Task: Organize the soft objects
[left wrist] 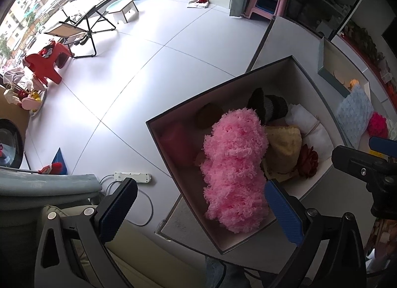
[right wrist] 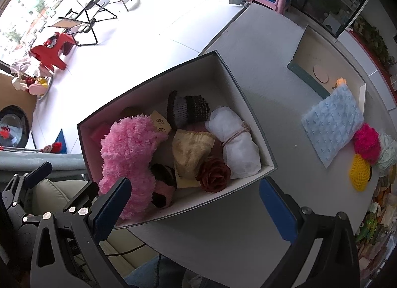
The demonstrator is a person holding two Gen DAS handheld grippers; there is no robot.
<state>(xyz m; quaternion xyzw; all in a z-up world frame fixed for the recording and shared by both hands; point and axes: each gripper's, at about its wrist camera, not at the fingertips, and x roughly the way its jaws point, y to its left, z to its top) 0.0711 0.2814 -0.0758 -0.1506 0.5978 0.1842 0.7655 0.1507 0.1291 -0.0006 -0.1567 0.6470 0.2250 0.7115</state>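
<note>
A: Left tool and right tool?
B: Both spread wide, holding nothing. The box sits just ahead of each, on the grey worktop.
A: Inside it?
B: A fluffy pink piece, cream knit, white bundle, red rose.
A: Right of the right tool?
B: Blue cloth, magenta pompom and yellow knit, lying outside the box.
A: The room?
B: Pale tiled floor beyond the left tool; red stool, folding chair, power strip.
</note>
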